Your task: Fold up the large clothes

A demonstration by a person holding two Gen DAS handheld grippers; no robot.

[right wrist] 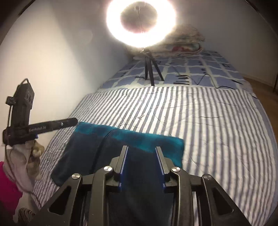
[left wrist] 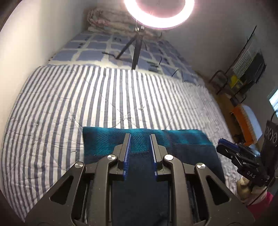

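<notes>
A dark teal fleece garment [left wrist: 104,142] lies folded into a rectangle on the blue-and-white striped bedcover [left wrist: 60,104]. My left gripper [left wrist: 140,137] hovers over its far edge, jaws a little apart, and no cloth is pinched between the blue pads. In the right wrist view the garment [right wrist: 170,144] lies flat under my right gripper [right wrist: 141,148], whose jaws stand apart with nothing gripped. The left gripper [right wrist: 75,120] shows there at the garment's far left corner, held by a gloved hand [right wrist: 26,156]. The right gripper [left wrist: 224,144] appears beside the garment's right edge.
A lit ring light [left wrist: 159,13] on a tripod [left wrist: 136,52] stands on the checked sheet [right wrist: 199,69] beyond the striped cover, with a cable [right wrist: 205,78] trailing. Piled bedding [left wrist: 104,19] lies at the far end. A wall [right wrist: 60,60] runs along the left; a chair [left wrist: 220,81] stands off the right.
</notes>
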